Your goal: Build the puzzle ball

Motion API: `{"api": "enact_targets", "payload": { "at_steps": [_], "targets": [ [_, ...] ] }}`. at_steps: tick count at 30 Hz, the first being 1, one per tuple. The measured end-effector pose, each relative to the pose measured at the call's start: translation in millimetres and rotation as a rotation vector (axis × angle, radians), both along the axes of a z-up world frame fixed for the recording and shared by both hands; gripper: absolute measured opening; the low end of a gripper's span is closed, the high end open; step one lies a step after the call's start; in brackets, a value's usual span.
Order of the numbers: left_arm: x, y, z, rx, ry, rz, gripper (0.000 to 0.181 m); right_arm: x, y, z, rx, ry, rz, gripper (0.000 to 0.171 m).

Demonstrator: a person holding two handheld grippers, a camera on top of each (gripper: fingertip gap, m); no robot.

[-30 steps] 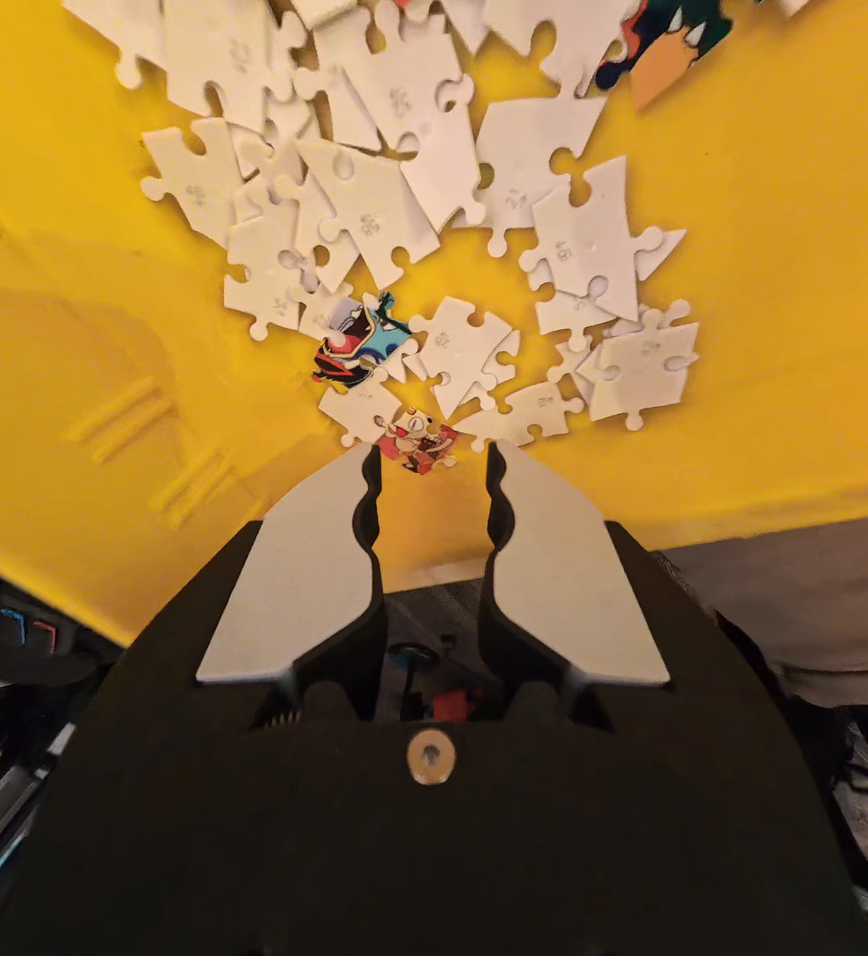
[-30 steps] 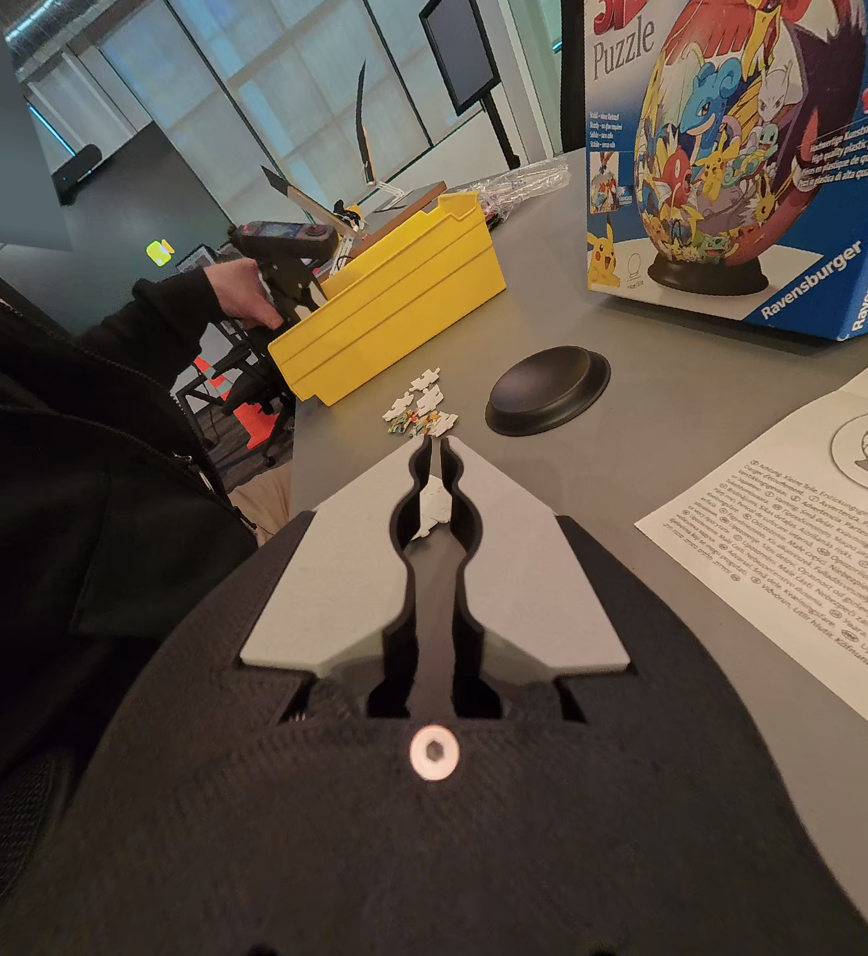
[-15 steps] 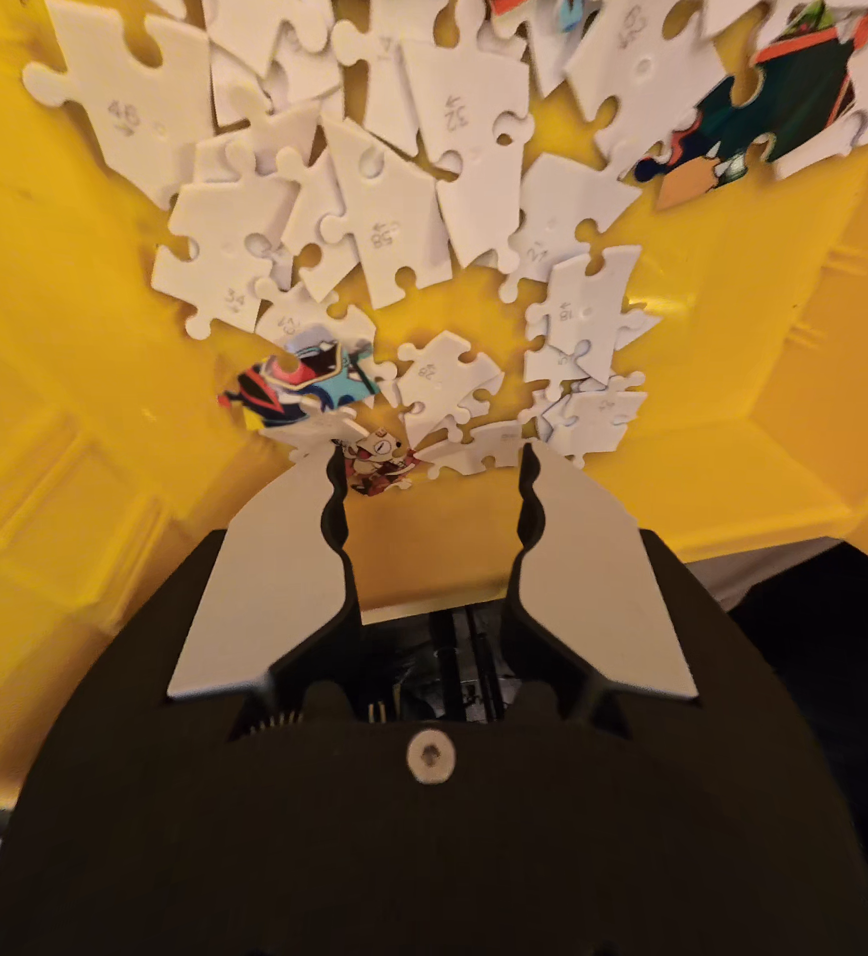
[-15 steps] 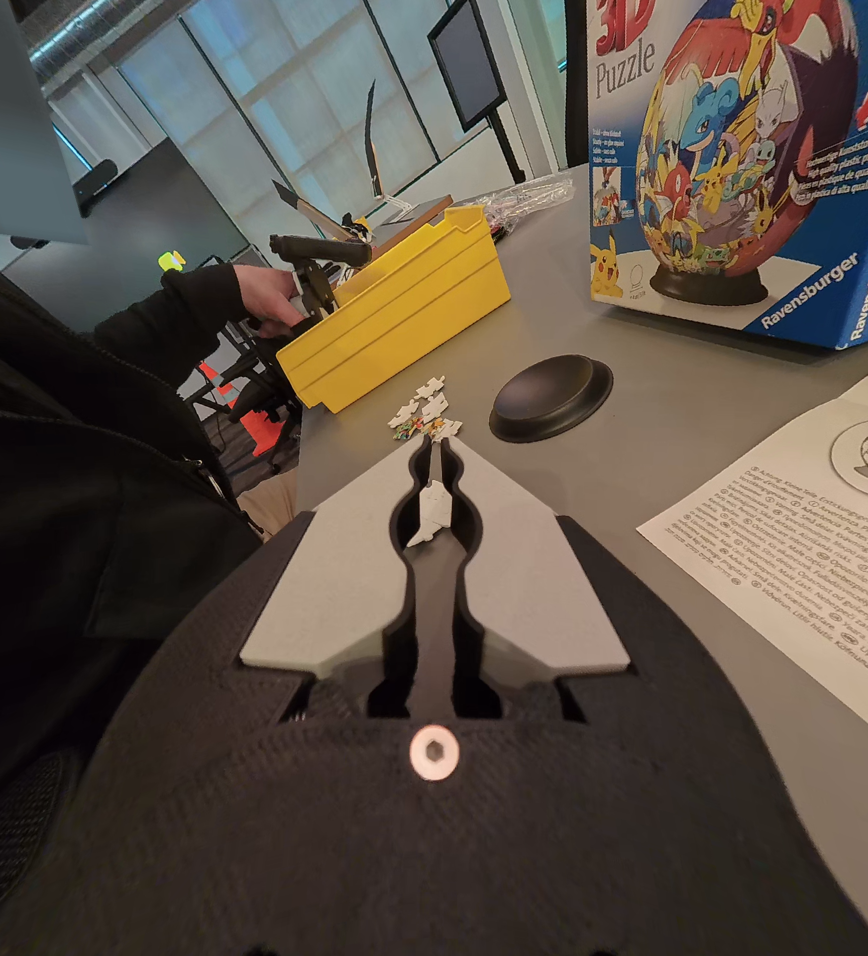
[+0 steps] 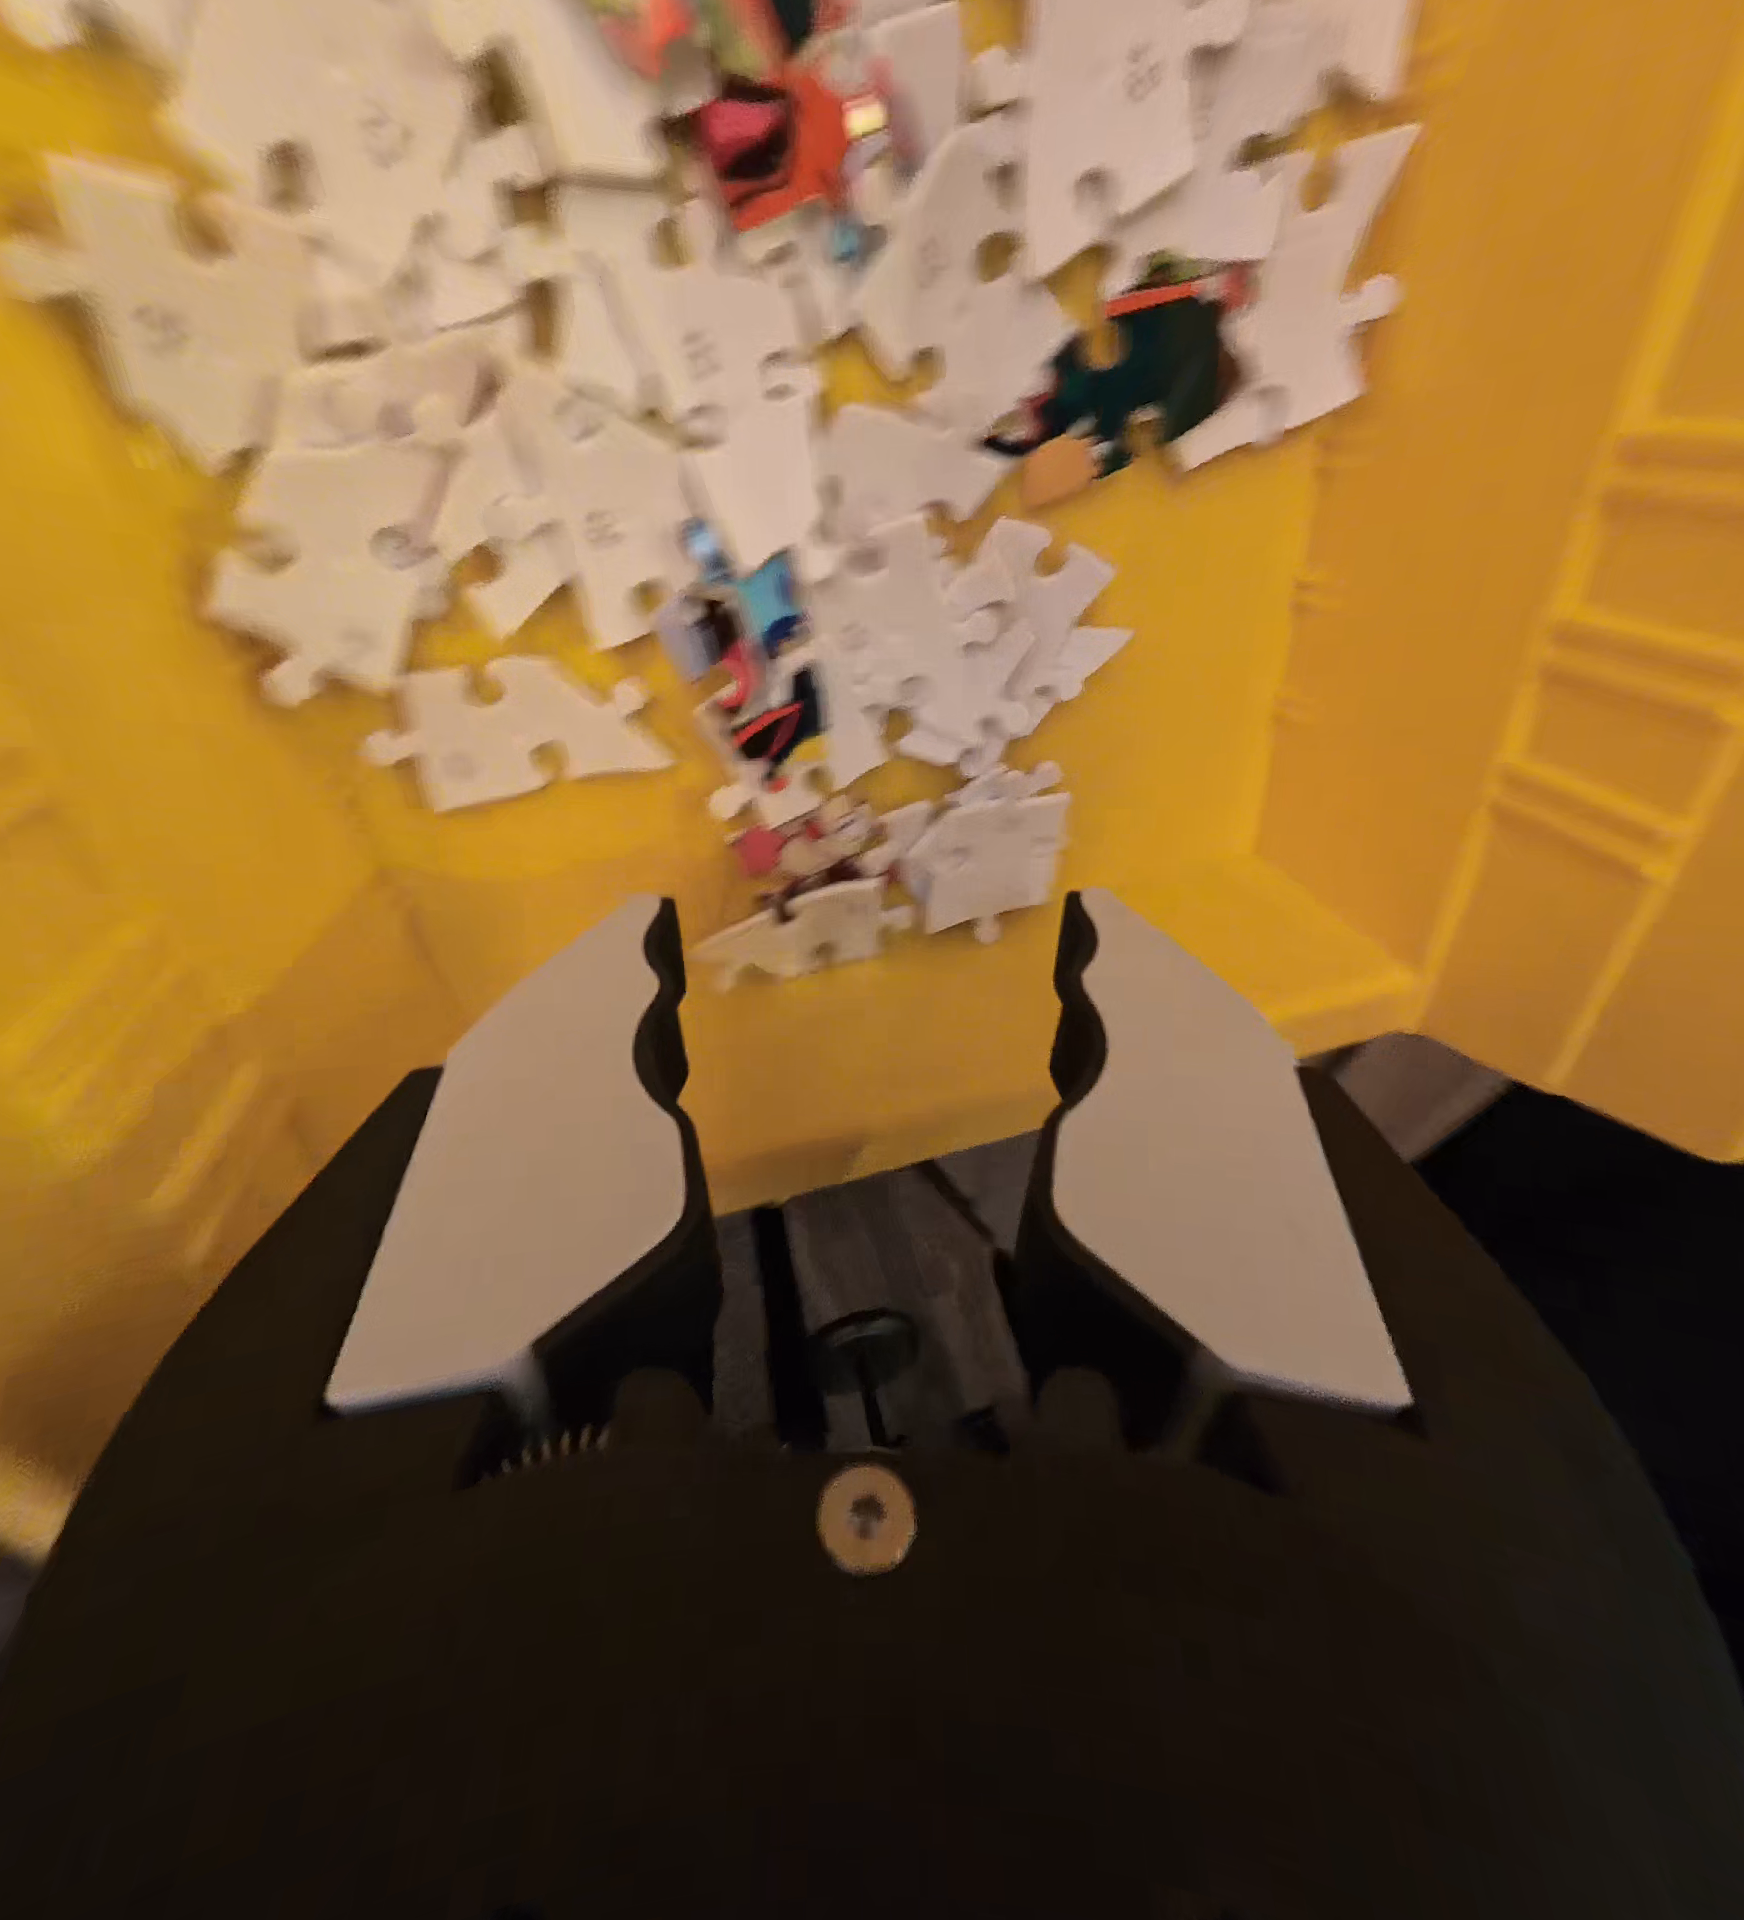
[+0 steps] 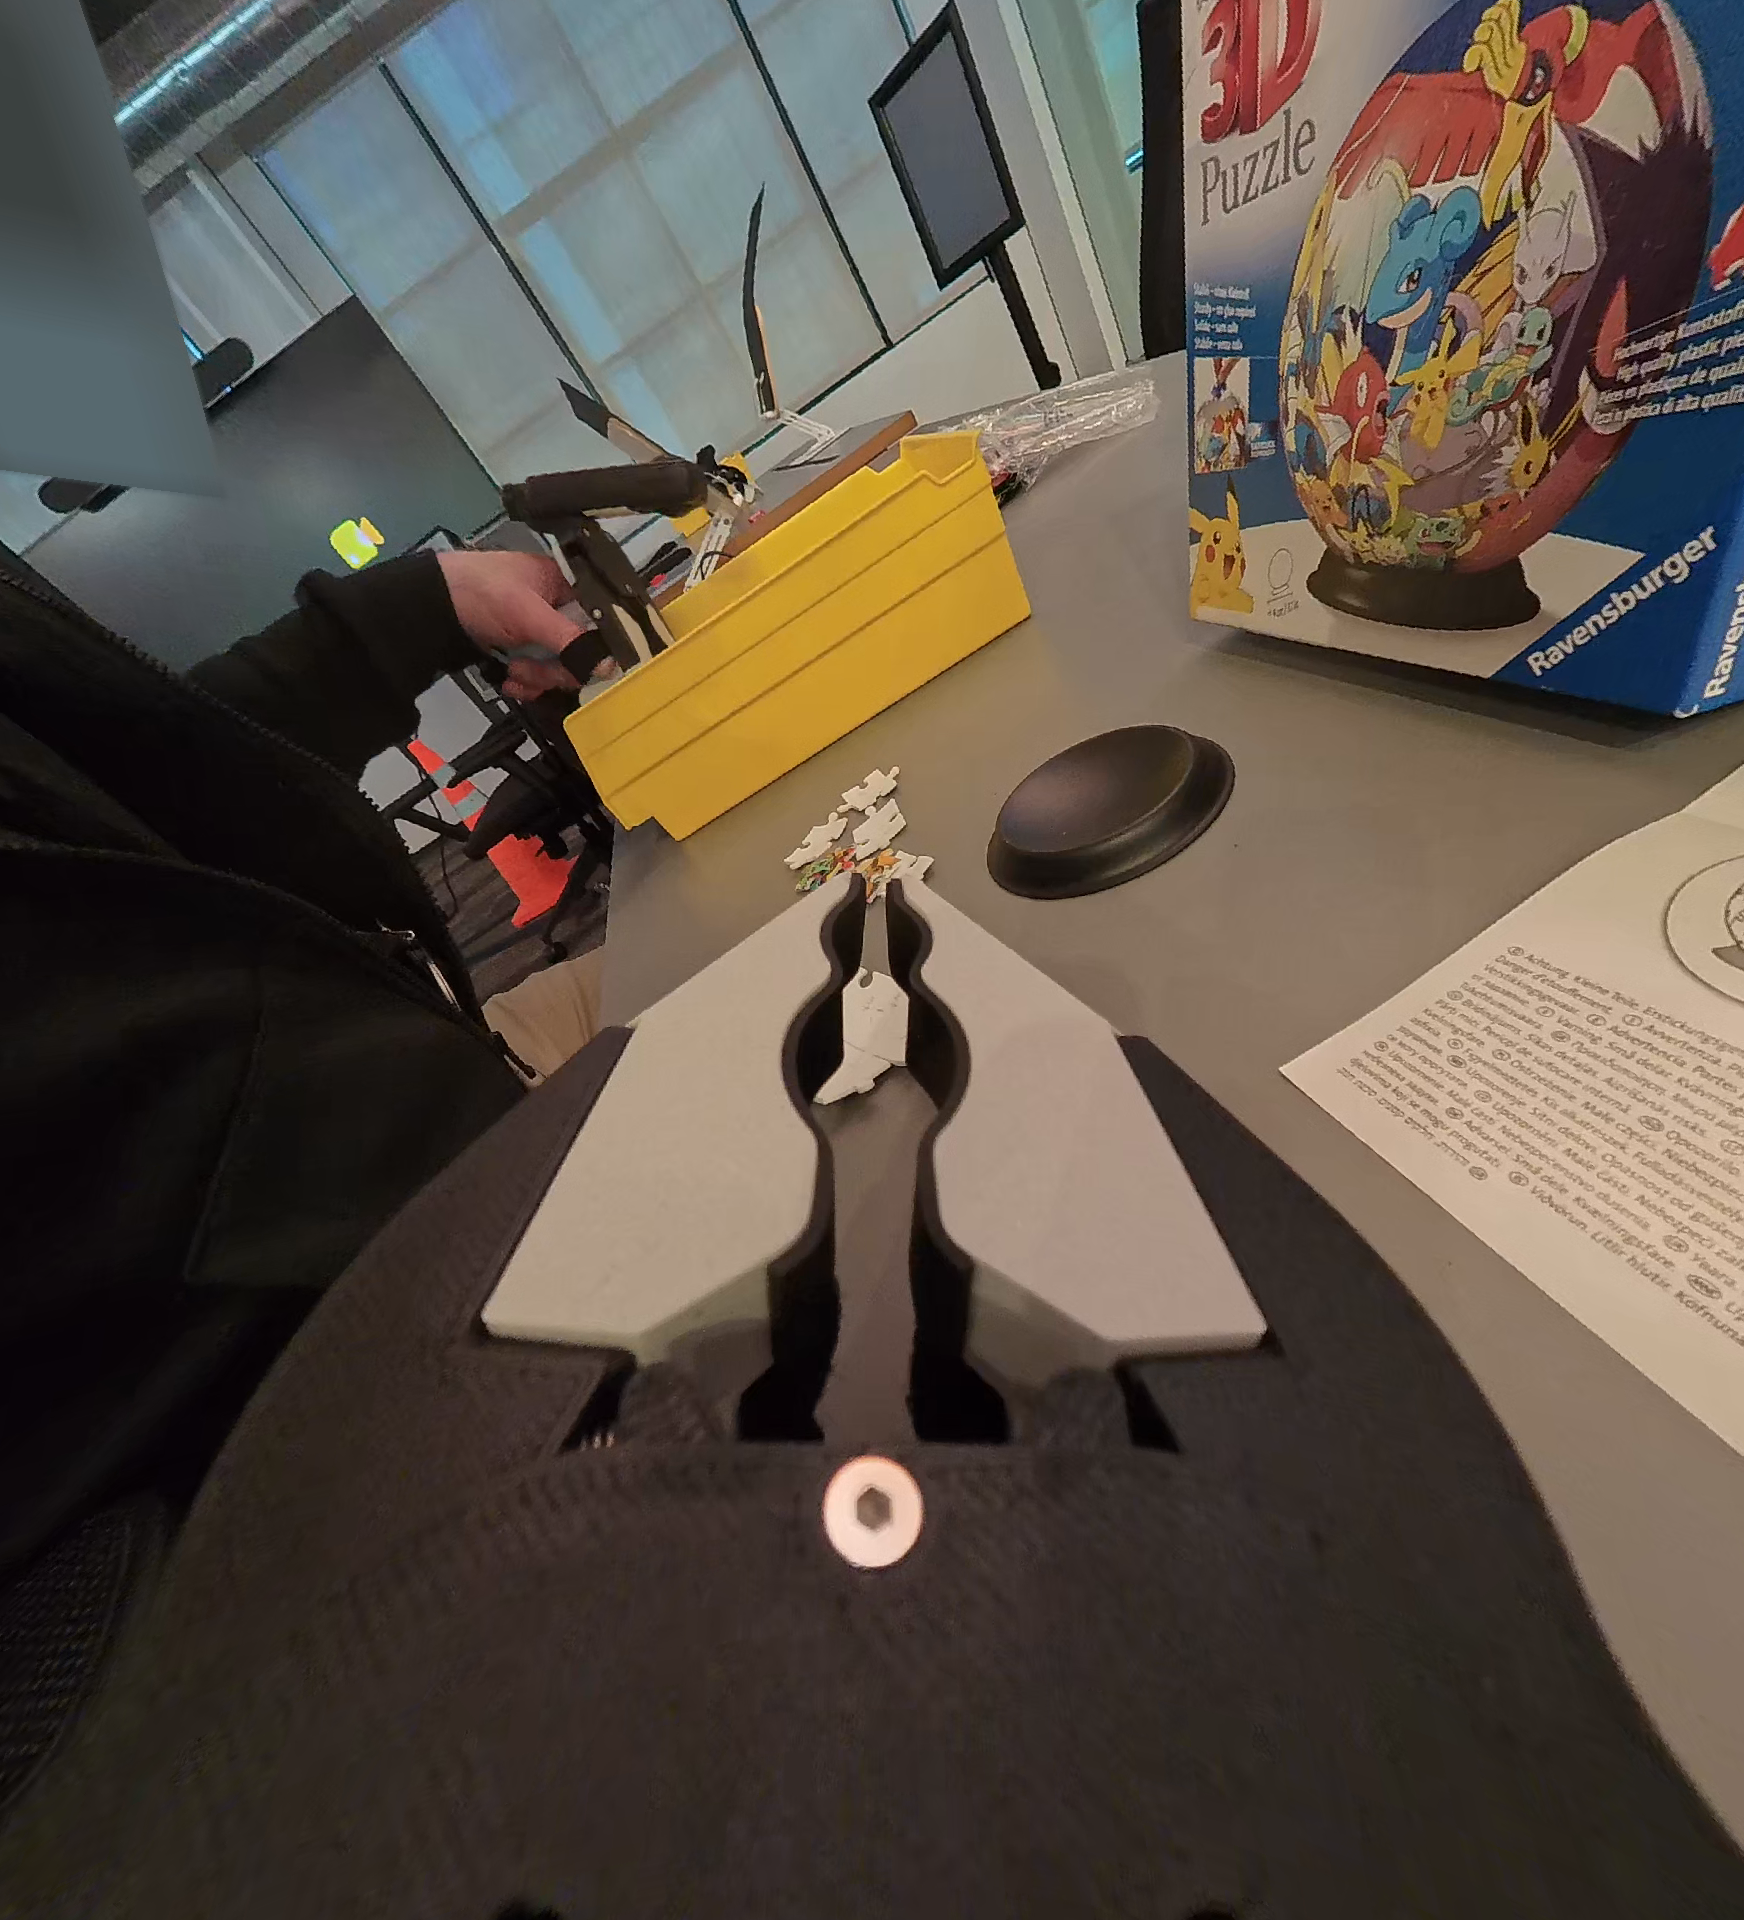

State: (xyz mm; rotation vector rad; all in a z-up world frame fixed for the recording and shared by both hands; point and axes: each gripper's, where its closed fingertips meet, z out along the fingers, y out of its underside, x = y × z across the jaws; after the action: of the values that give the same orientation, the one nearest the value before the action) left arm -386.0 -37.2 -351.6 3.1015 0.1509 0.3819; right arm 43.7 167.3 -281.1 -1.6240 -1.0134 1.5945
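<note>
In the left wrist view my left gripper (image 5: pixel 868 925) is open and empty, inside the yellow bin (image 5: pixel 1159 997). Many puzzle pieces (image 5: pixel 577 499) lie on the bin floor, mostly white side up, a few colourful. The nearest white piece (image 5: pixel 806 935) lies just past the fingertips. In the right wrist view my right gripper (image 6: pixel 873 888) is shut on a white puzzle piece (image 6: pixel 873 1039) above the grey table. A small cluster of pieces (image 6: pixel 863 836) lies on the table ahead, next to the black round stand (image 6: pixel 1107 810). The left gripper (image 6: pixel 608 582) reaches into the bin (image 6: pixel 806 644) there.
The blue puzzle box (image 6: pixel 1512 343) stands at the back right. A printed instruction sheet (image 6: pixel 1595 1101) lies at the right. A clear plastic bag (image 6: pixel 1065 410) lies behind the bin. A person's dark sleeve (image 6: pixel 172 831) fills the left side.
My left gripper has opened wider and swung over the bin, so the pieces sit differently in view and are blurred. My right gripper keeps its hold and has drifted slightly.
</note>
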Motion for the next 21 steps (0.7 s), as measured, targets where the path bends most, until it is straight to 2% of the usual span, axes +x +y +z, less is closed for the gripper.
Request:
{"api": "enact_targets", "payload": {
  "at_steps": [1,6,9,11,14,19,20,21],
  "targets": [
    [-10,-6,0,-0.023,0.059,0.008,0.069,0,0,0,0.000,0.000,0.000,0.002],
    [-15,-29,-21,-0.183,0.082,0.010,0.075,0,0,1,0.002,0.003,0.001,0.002],
    [-10,-21,-23,-0.166,0.070,0.005,0.064,1,0,1,0.002,0.005,0.000,0.002],
    [-5,-12,-22,-0.117,0.043,0.004,0.042,1,0,1,0.002,0.007,0.000,0.002],
    [1,-10,-21,-0.100,0.024,-0.035,0.042,1,0,1,0.000,0.009,0.001,0.003],
    [11,10,-5,0.044,-0.074,-0.028,0.043,1,0,1,0.000,0.008,0.002,0.003],
    [8,14,0,0.065,-0.085,0.003,0.053,1,0,1,0.000,0.008,0.002,0.003],
    [2,14,4,0.072,-0.076,0.006,0.055,1,0,1,0.000,0.007,0.002,0.003]
  ]
}}
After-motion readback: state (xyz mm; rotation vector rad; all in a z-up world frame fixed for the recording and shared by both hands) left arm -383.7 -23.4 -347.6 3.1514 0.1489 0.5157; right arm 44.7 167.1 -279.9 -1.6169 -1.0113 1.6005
